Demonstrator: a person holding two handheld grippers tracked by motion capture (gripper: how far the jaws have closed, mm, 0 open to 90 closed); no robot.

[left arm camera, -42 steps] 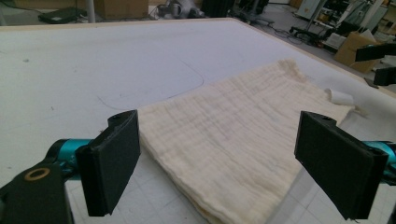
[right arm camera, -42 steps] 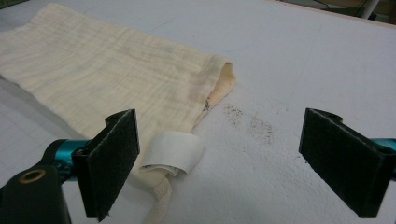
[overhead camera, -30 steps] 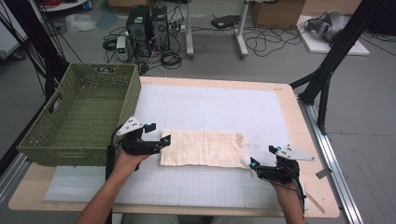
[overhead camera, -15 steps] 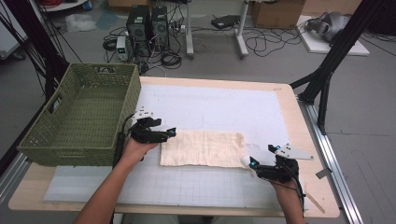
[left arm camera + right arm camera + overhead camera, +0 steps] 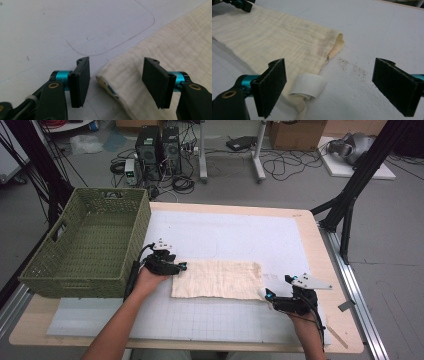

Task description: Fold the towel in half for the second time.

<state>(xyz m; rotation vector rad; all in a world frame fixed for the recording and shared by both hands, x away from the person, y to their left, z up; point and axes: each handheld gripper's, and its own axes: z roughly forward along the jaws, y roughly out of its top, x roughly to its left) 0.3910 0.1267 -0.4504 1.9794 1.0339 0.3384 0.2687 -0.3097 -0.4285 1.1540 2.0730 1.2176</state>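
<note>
Left gripper has shifted from the near-left edge of the cloth up to its far-left corner, while right gripper has held its spot at the near-right corner. Cloth lies flat, folded, on the white mat on the counter, long axis running left-right between the two hands. Left gripper view: jaws have just been closing, the cloth's corner sits between them, pads not yet pressing on it, so not gripping. Right gripper view: jaws spread wide, holding nothing, a white tag and the cloth's corner just ahead between them. Green basket stands left of the cloth, just beside the left hand. Key relation: each gripper faces inward along the long axis at its own end, diagonal corners; left is nearer a grasp, probably pinches first.
</note>
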